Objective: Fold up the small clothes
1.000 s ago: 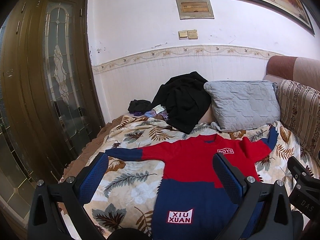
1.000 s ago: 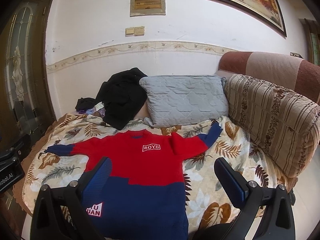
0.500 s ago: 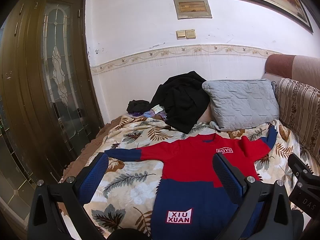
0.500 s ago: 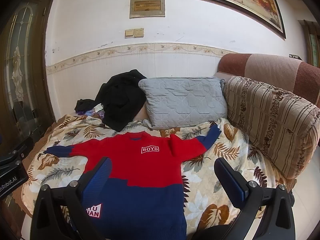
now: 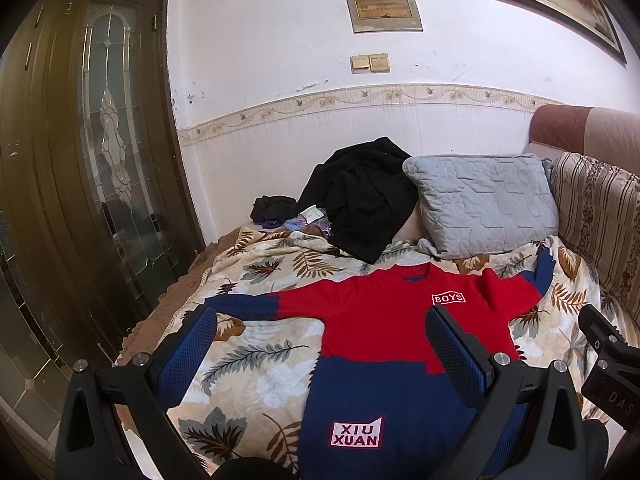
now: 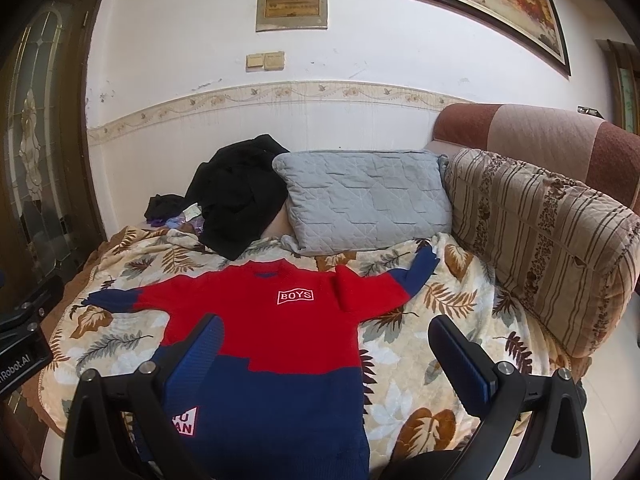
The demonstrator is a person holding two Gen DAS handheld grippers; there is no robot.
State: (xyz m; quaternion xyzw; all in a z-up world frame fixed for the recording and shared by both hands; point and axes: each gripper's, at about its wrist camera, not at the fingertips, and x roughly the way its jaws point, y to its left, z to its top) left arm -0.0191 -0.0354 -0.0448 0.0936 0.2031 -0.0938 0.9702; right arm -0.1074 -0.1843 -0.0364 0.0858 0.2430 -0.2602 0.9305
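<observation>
The folding has not started yet. The sweater (image 5: 384,344) lies flat and spread out on the leafy blanket (image 5: 256,364) on the bed, front side up, with the word BOYS on the red chest and a white patch on the blue bottom part.

Start at the left. The left sleeve (image 5: 244,306) points out toward 9 o'clock, flat on the blanket. The left tool (image 5: 320,360) hangs above the bottom part of the sweater. Its two fingers are wide apart and hold nothing. One finger is over the blanket and the other is over the sweater.

Going right, the right tool (image 6: 326,364) also hangs above the bottom of the sweater, fingers wide apart and empty. The right sleeve (image 6: 400,280) points up toward 2 o'clock, and it has a small bump near the shoulder.

Up at 12 o'clock, a black jacket (image 6: 240,196) and a gray pillow (image 6: 364,200) sit against the wall, well apart from the tools.

I think all the work is left: both sleeves need to go in, and then the body needs to be folded over. No fold shows anywhere yet.
</observation>
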